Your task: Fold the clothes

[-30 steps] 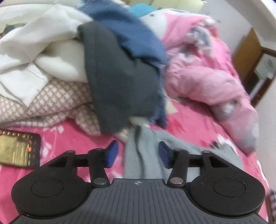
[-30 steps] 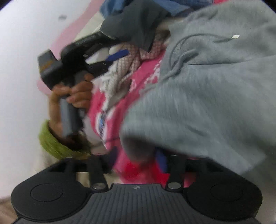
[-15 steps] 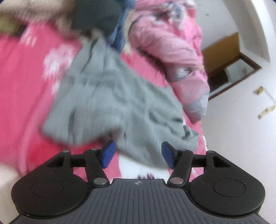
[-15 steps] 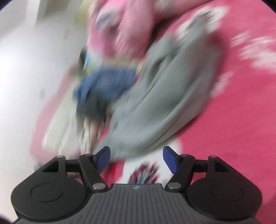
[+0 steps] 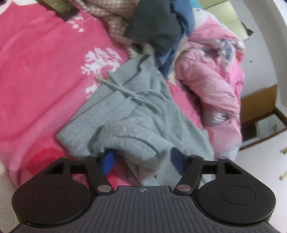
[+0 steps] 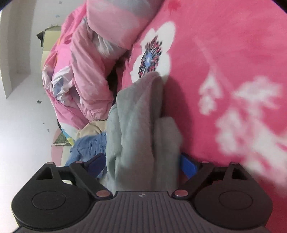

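A grey drawstring garment [image 5: 129,114] lies crumpled on the pink flowered bedspread [image 5: 41,71]. My left gripper [image 5: 141,161] is open at its near edge, with a fold of the grey fabric lying between the blue fingertips [image 5: 107,161]. In the right wrist view the same grey garment [image 6: 140,125] bunches up between the blue fingertips [image 6: 188,164] of my right gripper [image 6: 141,164], whose jaws stand wide apart around it.
A heap of clothes, dark grey [image 5: 156,30], blue [image 5: 183,16] and a checked piece [image 5: 114,23], lies at the far end. A pink quilt [image 5: 215,80] is bunched at the right. A phone [image 5: 59,7] lies on the bedspread. A wooden cabinet [image 5: 260,100] stands beyond the bed.
Both grippers swung fast and came down onto the grey garment. The right gripper, which had cloth at its jaws a second ago, now stands open around a bunch of it.
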### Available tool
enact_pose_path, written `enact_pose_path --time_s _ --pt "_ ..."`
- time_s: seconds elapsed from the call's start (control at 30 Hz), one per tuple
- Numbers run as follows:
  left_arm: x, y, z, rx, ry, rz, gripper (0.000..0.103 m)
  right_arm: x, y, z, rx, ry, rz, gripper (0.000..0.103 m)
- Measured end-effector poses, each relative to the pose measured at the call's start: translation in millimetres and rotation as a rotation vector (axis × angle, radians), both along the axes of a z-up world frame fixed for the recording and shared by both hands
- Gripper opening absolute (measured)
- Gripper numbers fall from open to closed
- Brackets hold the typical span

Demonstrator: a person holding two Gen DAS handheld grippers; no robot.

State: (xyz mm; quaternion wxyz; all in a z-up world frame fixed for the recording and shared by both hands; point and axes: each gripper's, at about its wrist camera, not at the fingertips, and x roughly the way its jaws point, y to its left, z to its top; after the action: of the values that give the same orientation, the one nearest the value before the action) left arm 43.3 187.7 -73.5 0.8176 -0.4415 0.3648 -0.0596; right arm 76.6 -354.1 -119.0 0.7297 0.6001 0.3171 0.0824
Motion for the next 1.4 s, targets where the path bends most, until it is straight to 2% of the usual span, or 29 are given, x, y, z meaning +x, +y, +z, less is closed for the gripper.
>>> enact_pose_path --time_s 0.03,0.07,0.1,0.13,0.17,0.2,0.27,0.33,0.4,0.47,0.53,0.6,0.63,0.67,0.7,0.73,0.77,0.83,0.87,0.9,0.93,0.97,1.03,1.1,1.2,1.27,1.33,1.37,1.4 --pt "3 -3 -2 0.021 0.010 0.014 0.032 14 2 -3 0.019 -0.008 0.025 0.092" --pt "4 -4 -3 0.039 0.018 0.027 0.025 28 5 -4 0.033 -0.014 0.049 0.086" --pt "5 -6 -3 0.058 0.020 0.037 0.018 38 8 -4 0.025 -0.009 0.071 0.064" --pt "5 -8 0 0.078 0.006 0.039 0.014 45 12 -1 0.005 -0.002 0.085 0.045" --pt "5 -10 4 0.099 -0.008 0.041 0.013 46 16 5 -0.018 0.007 0.083 0.021" --pt "4 -12 8 0.118 -0.028 0.043 0.011 46 19 11 -0.042 0.007 0.074 0.017" --pt "-4 -14 25 0.145 -0.120 0.035 0.010 25 17 40 -0.121 -0.085 0.011 0.013" --pt "-14 -13 40 0.144 -0.202 0.015 0.010 -11 15 70 -0.193 -0.182 -0.025 0.013" --pt "-23 -12 49 0.155 -0.235 -0.010 0.010 -50 14 92 -0.251 -0.251 -0.041 0.013" --pt "-30 -8 46 0.157 -0.216 -0.034 0.010 -77 20 89 -0.322 -0.205 -0.023 0.013" --pt "-35 -1 30 0.132 -0.145 -0.055 0.010 -101 24 84 -0.393 -0.145 0.002 0.015" --pt "-40 4 12 0.105 -0.094 -0.071 0.010 -107 22 59 -0.431 0.049 0.065 0.027" --pt "-43 7 4 0.094 -0.076 -0.077 0.010 -112 16 49 -0.414 0.114 0.070 0.033" --pt "-46 9 0 0.087 -0.079 -0.083 0.010 -119 9 42 -0.389 0.164 0.064 0.039" --pt "-48 11 -2 0.076 -0.091 -0.091 0.011 -127 0 46 -0.343 0.164 0.027 0.050" --pt "-50 14 -3 0.060 -0.108 -0.095 0.014 -136 -8 52 -0.315 0.164 -0.013 0.054" --pt "-51 17 -4 0.043 -0.122 -0.099 0.015 -145 -14 66 -0.351 0.162 -0.068 0.057" --pt "-51 20 -7 0.015 -0.132 -0.111 0.026 -161 -22 104 -0.492 0.124 -0.192 0.058" --pt "-51 21 -9 0.003 -0.135 -0.118 0.029 -163 -23 123 -0.556 0.102 -0.237 0.059" --pt "-50 22 -10 -0.012 -0.137 -0.124 0.031 -163 -22 142 -0.616 0.077 -0.270 0.059" --pt "-49 22 -13 -0.032 -0.136 -0.127 0.034 -156 -15 156 -0.664 0.040 -0.257 0.059" --pt "-49 24 -16 -0.059 -0.134 -0.125 0.034 -143 -1 167 -0.702 0.003 -0.210 0.059" --pt "-50 29 -23 -0.127 -0.131 -0.110 0.038 -107 43 181 -0.750 -0.072 -0.040 0.059" --pt "-53 36 -28 -0.211 -0.131 -0.089 0.048 -65 100 183 -0.771 -0.140 0.160 0.058" --pt "-58 46 -34 -0.340 -0.133 -0.049 0.060 -14 178 180 -0.775 -0.211 0.386 0.058" --pt "-57 52 -39 -0.408 -0.115 -0.029 0.062 18 221 176 -0.777 -0.260 0.507 0.058" --pt "-54 55 -42 -0.439 -0.092 -0.009 0.061 58 258 172 -0.792 -0.289 0.595 0.058" --pt "-52 54 -43 -0.440 -0.074 0.010 0.061 81 273 168 -0.782 -0.264 0.632 0.058" --pt "-51 53 -43 -0.429 -0.055 0.036 0.055 104 288 164 -0.772 -0.240 0.668 0.058"
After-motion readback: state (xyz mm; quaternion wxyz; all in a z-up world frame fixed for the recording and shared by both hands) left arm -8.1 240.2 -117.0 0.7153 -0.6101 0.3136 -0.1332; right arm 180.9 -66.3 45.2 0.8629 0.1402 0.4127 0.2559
